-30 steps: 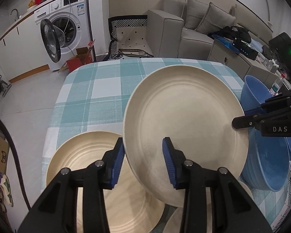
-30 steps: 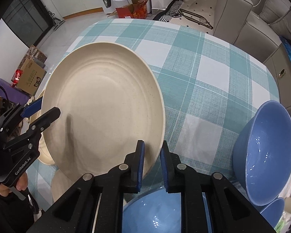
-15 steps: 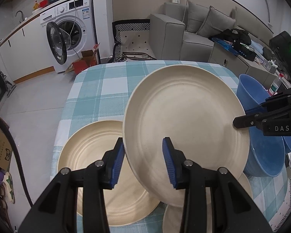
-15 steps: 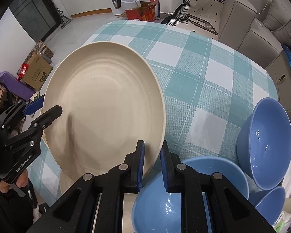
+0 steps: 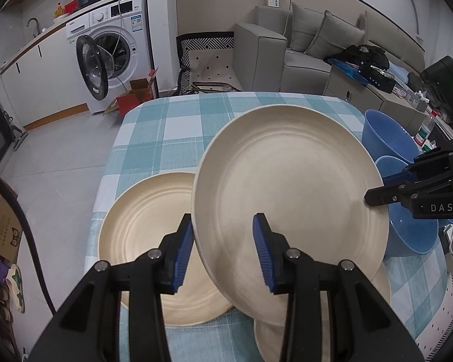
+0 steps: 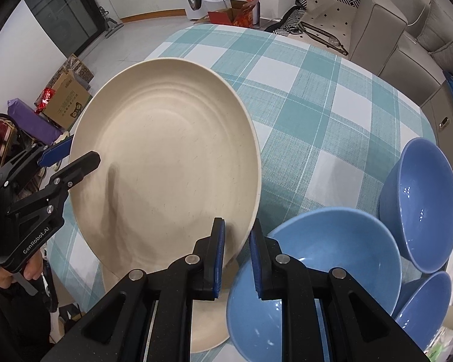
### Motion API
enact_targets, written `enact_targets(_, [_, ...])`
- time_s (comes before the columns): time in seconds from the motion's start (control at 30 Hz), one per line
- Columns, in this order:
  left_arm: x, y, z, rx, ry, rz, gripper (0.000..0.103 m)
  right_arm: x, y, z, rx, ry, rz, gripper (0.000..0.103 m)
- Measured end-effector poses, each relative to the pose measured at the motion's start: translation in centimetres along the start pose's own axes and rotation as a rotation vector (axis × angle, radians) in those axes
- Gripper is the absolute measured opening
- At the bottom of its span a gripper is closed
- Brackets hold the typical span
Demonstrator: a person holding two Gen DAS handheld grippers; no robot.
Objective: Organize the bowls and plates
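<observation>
Held plate [image 5: 290, 199]: cream, round, ridged; raised off the table and tilted, filling the centre of the left wrist view and the left-centre of the right wrist view [image 6: 166, 166].
Left gripper [image 5: 223, 253]: bottom centre of its own view; blue pads stand either side of the plate's lower left rim, pinching it. Seen from the right wrist view at the left edge [image 6: 71, 158], one finger over and one under the rim.
Right gripper [image 6: 237, 255]: bottom centre of its own view; pads narrowly set and clamped on the plate's lower right rim. In the left wrist view it enters from the right edge [image 5: 377, 193], meeting the plate's right rim.
Person's hand [image 6: 30, 267]: lower left of the right wrist view, wrapped round the left gripper's handle.
Second plate [image 5: 148, 241]: cream, lying flat on the table at lower left, partly under the held plate.
Third plate [image 5: 268, 341]: cream, at the bottom, mostly hidden beneath the held plate.
Blue bowls: one just beside the right gripper [image 6: 317, 277], one further right [image 6: 419, 208], a third at the lower right corner [image 6: 422, 301].
Tablecloth [image 6: 311, 96]: teal and white check, covering the table.
Washing machine [image 5: 114, 48]: upper left, door open.
Sofa [image 5: 290, 45]: grey, upper right.
</observation>
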State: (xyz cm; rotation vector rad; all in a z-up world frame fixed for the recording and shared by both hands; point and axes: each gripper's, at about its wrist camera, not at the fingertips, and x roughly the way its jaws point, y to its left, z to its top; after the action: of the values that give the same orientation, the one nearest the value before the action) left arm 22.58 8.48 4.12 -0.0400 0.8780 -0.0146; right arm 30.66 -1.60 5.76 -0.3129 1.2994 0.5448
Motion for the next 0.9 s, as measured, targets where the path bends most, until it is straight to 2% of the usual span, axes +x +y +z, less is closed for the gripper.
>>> enact_targets(0.9, [-2.7,-0.1,-4.3,0.047,0.02,0.005,0.038,-0.6,3.5,-7.4,-0.032,0.019,0.057,0.016])
